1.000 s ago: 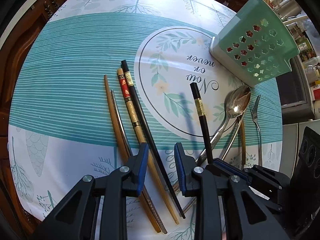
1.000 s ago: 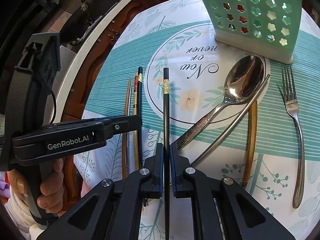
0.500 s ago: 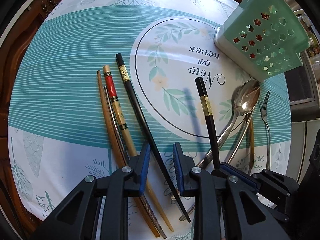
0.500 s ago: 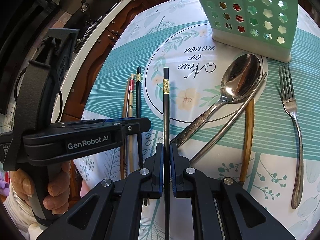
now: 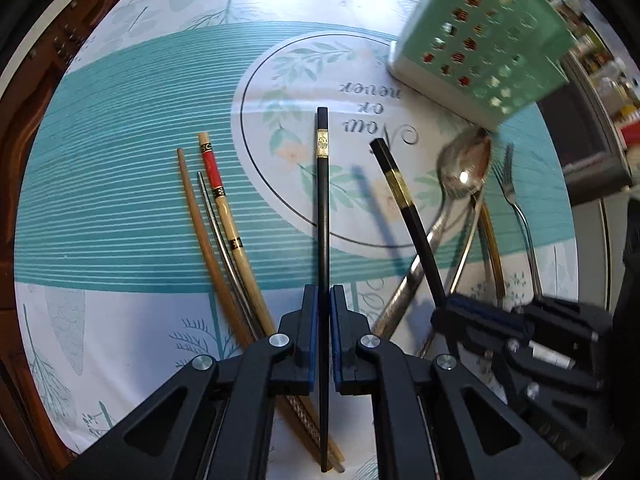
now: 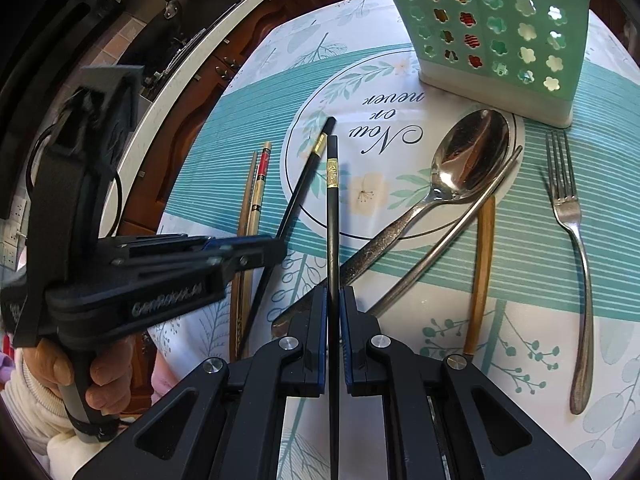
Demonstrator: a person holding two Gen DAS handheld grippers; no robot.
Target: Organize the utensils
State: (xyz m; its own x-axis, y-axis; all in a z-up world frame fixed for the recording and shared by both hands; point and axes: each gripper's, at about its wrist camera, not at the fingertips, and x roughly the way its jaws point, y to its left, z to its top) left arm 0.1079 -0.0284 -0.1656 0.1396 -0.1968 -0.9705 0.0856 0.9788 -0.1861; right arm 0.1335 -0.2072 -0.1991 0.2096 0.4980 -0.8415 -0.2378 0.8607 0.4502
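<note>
left wrist view, left gripper [image 5: 324, 300] clenched on black chopstick [image 5: 322, 208] — right gripper [image 6: 333, 300] grips its twin [image 6: 332, 220]

Matte black plastic left gripper [image 5: 324, 304] and matching right gripper [image 6: 332, 304], blue pads [image 5: 313, 320] inside, silver pivot screws [image 5: 279, 339]; white lettering on the left's side, cream knitted sleeve [image 6: 28, 404] beneath
</note>
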